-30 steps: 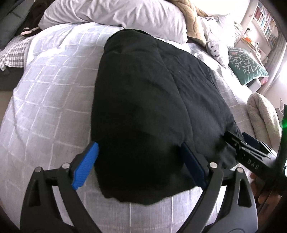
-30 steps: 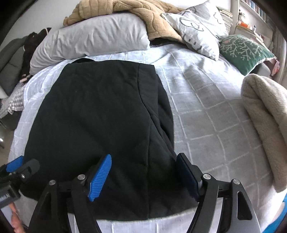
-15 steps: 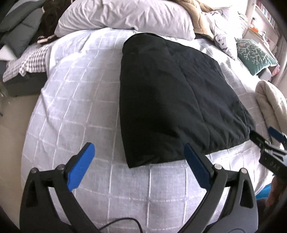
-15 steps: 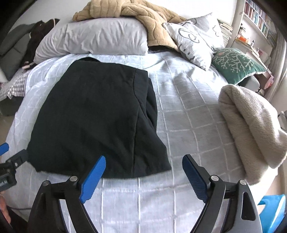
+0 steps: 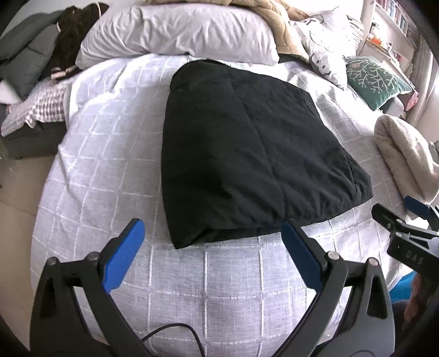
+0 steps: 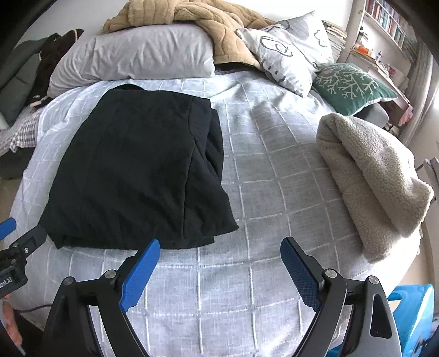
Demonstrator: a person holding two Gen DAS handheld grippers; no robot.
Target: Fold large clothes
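A black garment [image 5: 247, 153] [image 6: 142, 175] lies folded into a thick rectangle on the grey checked bedcover [image 5: 104, 153] [image 6: 274, 175]. My left gripper [image 5: 212, 228] hovers open over the bedcover just short of the garment's near edge, nothing between its blue pads. My right gripper [image 6: 219, 245] is open too, near the garment's near right corner, with only bedcover between its fingers. In the left wrist view the right gripper [image 5: 406, 217] shows at the right edge. The left gripper's tip [image 6: 16, 233] shows at the left edge of the right wrist view.
A folded cream fleece [image 6: 376, 178] [image 5: 403, 153] lies on the bed's right side. Pillows [image 5: 178, 30] [image 6: 290, 44], a tan blanket [image 6: 197, 19] and a green cushion [image 6: 354, 82] line the head. A blue stool [image 6: 411, 315] stands beside the bed at lower right. A black cable [image 5: 175, 329] crosses the near edge.
Both grippers pulled back and up from the garment's near edge, their jaws widening and coming off the cloth. The garment stays folded on the bed.
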